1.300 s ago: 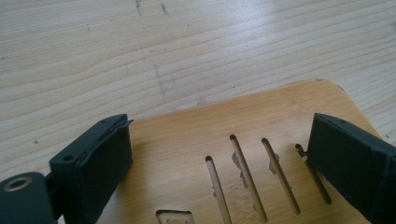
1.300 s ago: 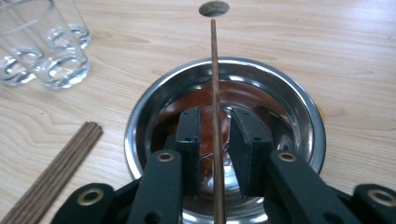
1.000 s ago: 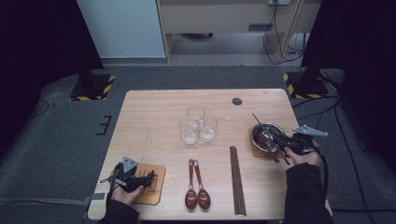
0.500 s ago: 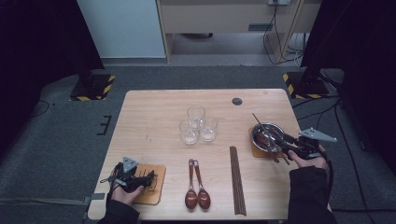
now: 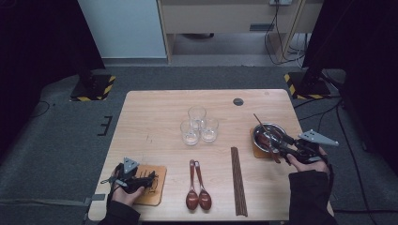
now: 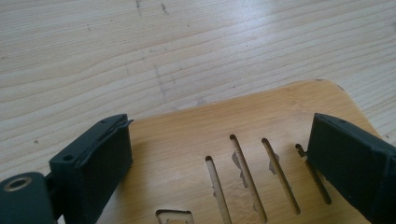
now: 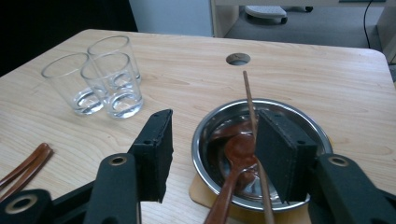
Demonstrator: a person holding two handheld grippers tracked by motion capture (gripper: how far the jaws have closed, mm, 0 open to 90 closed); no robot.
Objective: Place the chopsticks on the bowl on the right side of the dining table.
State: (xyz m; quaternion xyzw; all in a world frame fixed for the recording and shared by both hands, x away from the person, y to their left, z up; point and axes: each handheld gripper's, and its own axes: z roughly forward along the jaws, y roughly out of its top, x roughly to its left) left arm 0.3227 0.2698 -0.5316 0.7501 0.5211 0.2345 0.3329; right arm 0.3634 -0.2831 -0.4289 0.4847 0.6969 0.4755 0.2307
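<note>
A steel bowl (image 5: 263, 127) stands on a wooden coaster (image 5: 257, 151) at the table's right. Inside it lie a brown spoon (image 7: 238, 149) and a leaning chopstick (image 7: 248, 98). My right gripper (image 5: 277, 142) points at the bowl from its right; its jaws have just been opening. In the right gripper view (image 7: 215, 126) spoon and chopstick sit between the jaws, and neither pad presses on them. At the front left my left gripper (image 5: 149, 179) rests open over a slotted wooden coaster (image 6: 252, 112), gripping nothing.
Three empty glasses (image 5: 197, 124) cluster at mid-table. Two brown spoons (image 5: 197, 187) and a bundle of dark chopsticks (image 5: 238, 180) lie near the front edge. A cable hole (image 5: 238, 101) sits at the back. Dark floor surrounds the table.
My right gripper has drawn back to the right and slightly up from the bowl, with its jaws spreading wider. The spoon and chopstick stay in the bowl. The left gripper has not moved.
</note>
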